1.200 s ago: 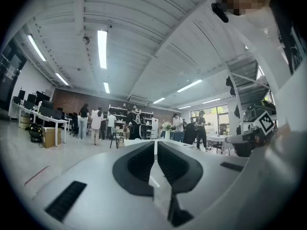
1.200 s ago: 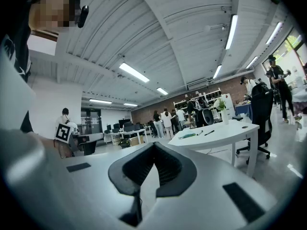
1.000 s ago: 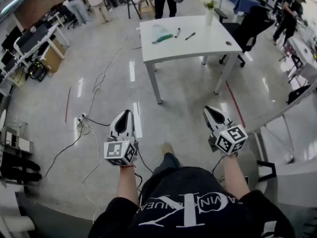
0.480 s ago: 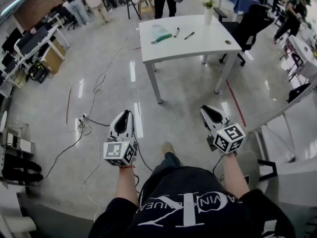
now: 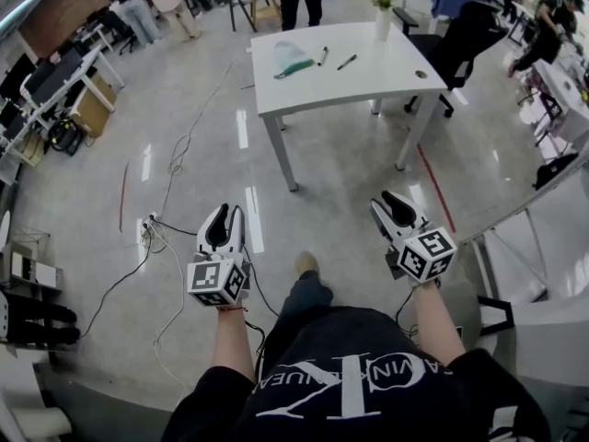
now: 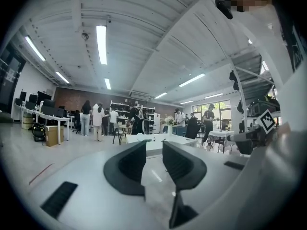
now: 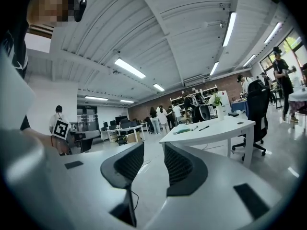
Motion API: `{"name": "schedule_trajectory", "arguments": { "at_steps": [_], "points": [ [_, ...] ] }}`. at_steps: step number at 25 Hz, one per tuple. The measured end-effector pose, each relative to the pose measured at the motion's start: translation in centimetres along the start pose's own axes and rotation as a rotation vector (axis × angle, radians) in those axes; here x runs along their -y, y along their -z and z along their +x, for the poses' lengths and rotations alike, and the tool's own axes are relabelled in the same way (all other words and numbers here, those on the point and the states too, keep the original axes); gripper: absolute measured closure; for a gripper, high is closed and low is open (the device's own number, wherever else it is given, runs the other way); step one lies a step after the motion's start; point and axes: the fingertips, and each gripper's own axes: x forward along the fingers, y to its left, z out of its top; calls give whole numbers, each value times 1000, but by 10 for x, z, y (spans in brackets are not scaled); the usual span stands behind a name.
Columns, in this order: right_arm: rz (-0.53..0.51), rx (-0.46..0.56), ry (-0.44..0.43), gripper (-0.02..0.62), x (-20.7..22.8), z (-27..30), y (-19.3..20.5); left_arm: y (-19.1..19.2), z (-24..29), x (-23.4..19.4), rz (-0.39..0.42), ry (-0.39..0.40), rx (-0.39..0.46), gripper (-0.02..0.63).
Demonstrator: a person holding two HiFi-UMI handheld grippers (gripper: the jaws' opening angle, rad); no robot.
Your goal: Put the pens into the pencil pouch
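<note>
Head view: "CK" on shirt (image 5: 368,362)

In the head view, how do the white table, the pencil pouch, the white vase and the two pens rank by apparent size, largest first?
1. white table
2. pencil pouch
3. white vase
4. pen nearer the pouch and other pen: they look alike, so I do not rank them.

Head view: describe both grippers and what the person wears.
The left gripper and right gripper have white shells with black-padded jaws, now opening on nothing. Each carries a white cube of black square markers at the wrist end. The person wears a black short-sleeved T-shirt with white lettering.
</note>
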Motion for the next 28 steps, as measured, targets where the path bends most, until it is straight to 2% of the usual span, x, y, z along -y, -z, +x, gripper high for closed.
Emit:
{"name": "schedule_trajectory", "arguments": {
  "at_steps": [8, 17, 28],
  "points": [
    [31, -31, 29, 451, 43, 45, -5, 5, 68, -15, -24, 26, -25, 516],
    [74, -76, 73, 451, 84, 110, -7, 10, 158, -53, -59, 50, -70, 516],
    [123, -86, 140, 451, 122, 174, -13, 14, 241, -91, -74, 101, -97, 516]
  ]
}}
